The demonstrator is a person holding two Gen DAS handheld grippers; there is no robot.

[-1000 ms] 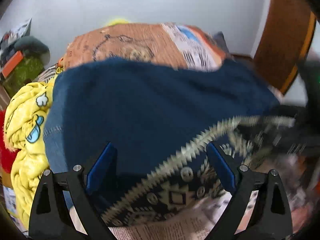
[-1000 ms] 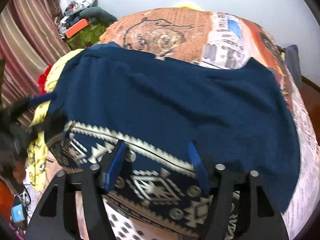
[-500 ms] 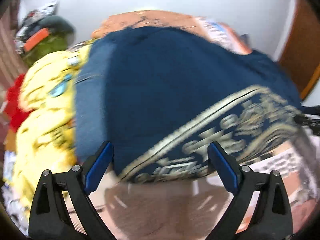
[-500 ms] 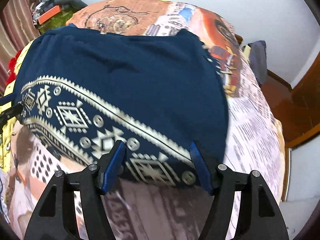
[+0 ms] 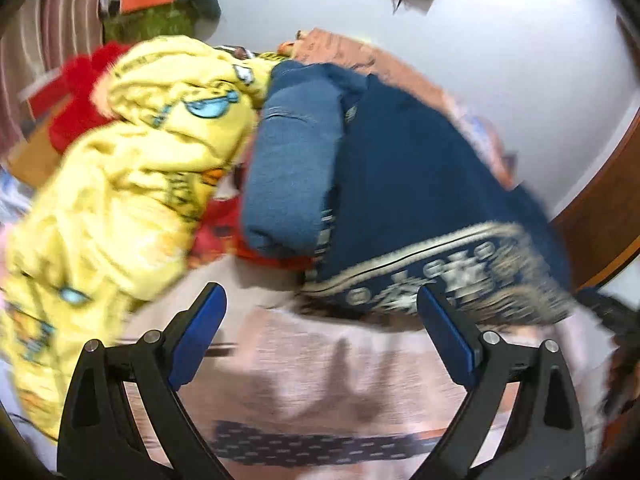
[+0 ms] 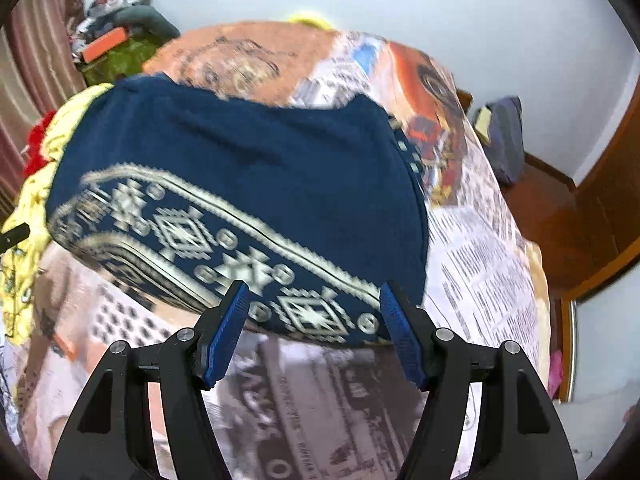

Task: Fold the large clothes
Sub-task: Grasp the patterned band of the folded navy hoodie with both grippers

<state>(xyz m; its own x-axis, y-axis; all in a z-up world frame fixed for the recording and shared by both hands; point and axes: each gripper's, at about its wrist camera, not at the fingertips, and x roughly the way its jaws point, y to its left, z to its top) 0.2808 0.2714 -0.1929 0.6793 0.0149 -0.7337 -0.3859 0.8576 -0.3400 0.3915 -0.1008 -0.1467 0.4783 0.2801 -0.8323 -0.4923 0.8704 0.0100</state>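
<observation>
Nearest the right gripper, its blue pads stand well apart with nothing clamped between them, poised over the bare printed bedspread just short of the navy garment's patterned hem. That hem runs as a cream-and-navy band across the view, and the garment lies spread on the bed, its right edge ending above a wide strip of uncovered bedspread that reaches to the bed's edge and the wooden floor beyond. The left gripper also has its jaws wide and empty over open bedspread, with the garment's hem corner just ahead to the right. Left of it a folded blue cloth abuts the garment, crowded by a yellow blanket. Farther off is the pale wall.
</observation>
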